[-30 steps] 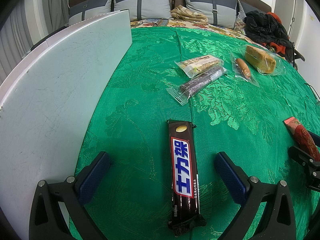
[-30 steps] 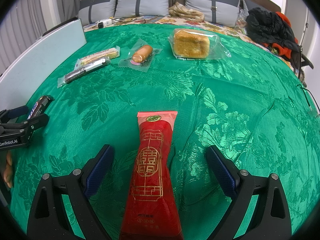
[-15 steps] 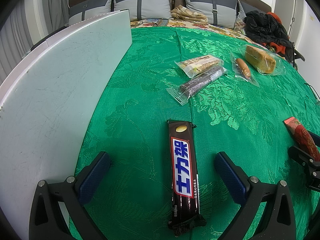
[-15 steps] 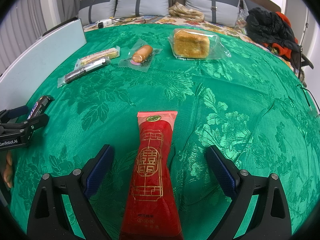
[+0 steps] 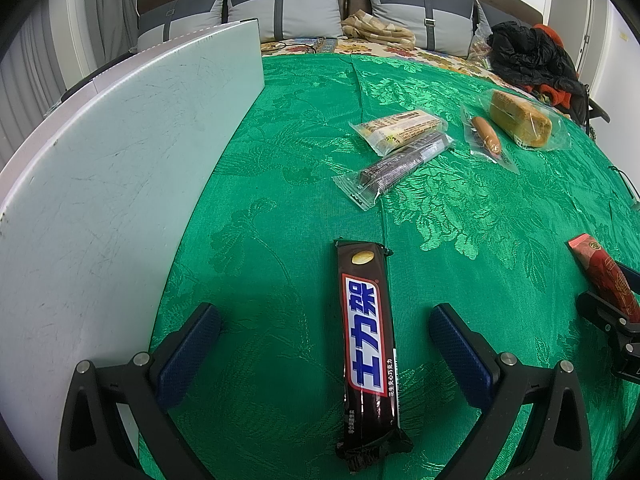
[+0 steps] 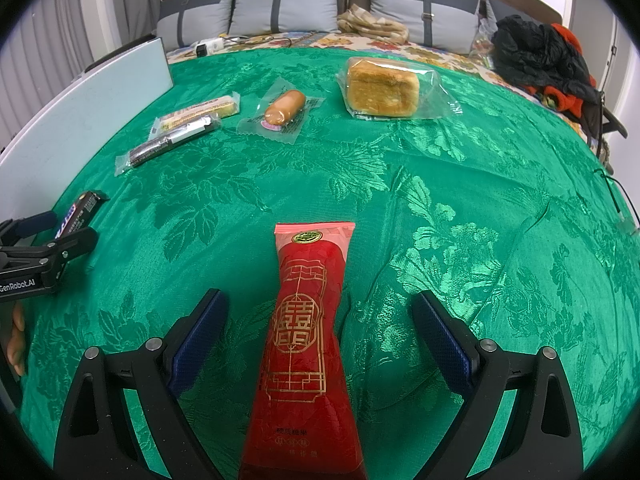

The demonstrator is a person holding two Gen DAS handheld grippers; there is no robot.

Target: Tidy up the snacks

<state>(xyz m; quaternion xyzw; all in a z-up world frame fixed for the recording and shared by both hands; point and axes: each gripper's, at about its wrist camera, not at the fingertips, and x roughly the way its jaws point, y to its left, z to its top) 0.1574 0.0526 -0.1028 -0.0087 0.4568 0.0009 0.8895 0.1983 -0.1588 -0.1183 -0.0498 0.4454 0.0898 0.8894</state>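
No change, both poised | left gripper (image 5: pixel 324 344) spread wide astride chocolate bar (image 5: pixel 368 344) | right gripper (image 6: pixel 320 328) spread wide astride red candy packet (image 6: pixel 306 344) | nothing grasped

The red candy bag (image 6: pixel 306 344) runs off the bottom edge of the right wrist view, its lower end out of sight. In the left wrist view only its top shows, the rest behind the right gripper (image 5: pixel 612 320), which the frame edge cuts. The chocolate bar (image 6: pixel 78 210) is half hidden by the left gripper (image 6: pixel 44 240). A hand (image 6: pixel 16 340) is clipped at the left border. Small print on the tan snack pack (image 5: pixel 400 128) is too fine to read. The white board (image 5: pixel 100 184) runs out of frame left.
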